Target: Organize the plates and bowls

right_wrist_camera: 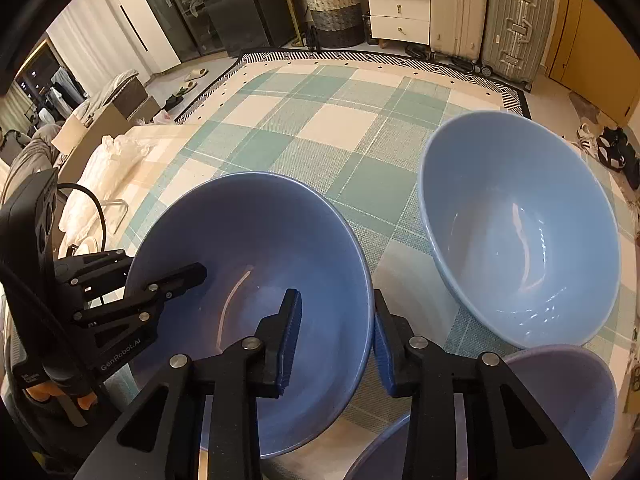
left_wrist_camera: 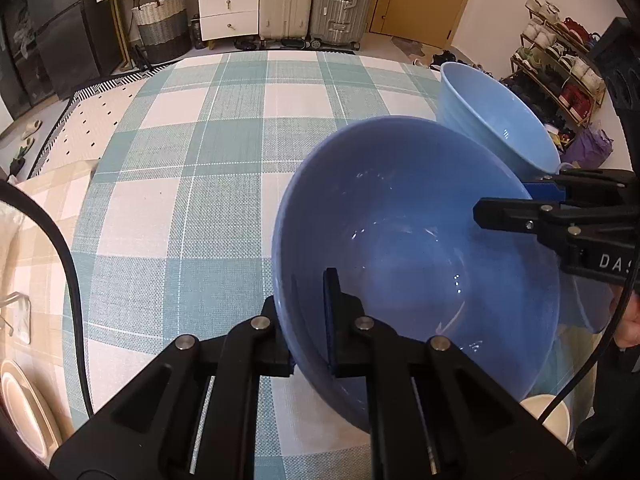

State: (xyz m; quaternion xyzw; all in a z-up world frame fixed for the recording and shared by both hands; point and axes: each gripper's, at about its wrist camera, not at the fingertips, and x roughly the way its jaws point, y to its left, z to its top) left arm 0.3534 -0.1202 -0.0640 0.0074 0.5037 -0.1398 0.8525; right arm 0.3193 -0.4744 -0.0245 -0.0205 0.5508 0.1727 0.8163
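Both grippers work the same dark bowl (left_wrist_camera: 416,248): the left gripper (left_wrist_camera: 310,320) is clamped on its near rim, one finger outside the wall and one inside, while the right gripper (right_wrist_camera: 336,340) straddles the opposite rim with its jaws parted, pads not yet pressing. In the right wrist view that bowl sits on the checked cloth (right_wrist_camera: 320,136), just beside a paler bowl (right_wrist_camera: 520,224), with a third bowl (right_wrist_camera: 572,392) partly hidden under the right gripper. Glossy glaze with sharp highlights suggests hard ceramic — stiff, fairly heavy, slick and likely to chip if knocked against its neighbour. The rim is the only sensible hold: pinch the wall deep, one pad each side, and keep it level — a shallow bite could slip.
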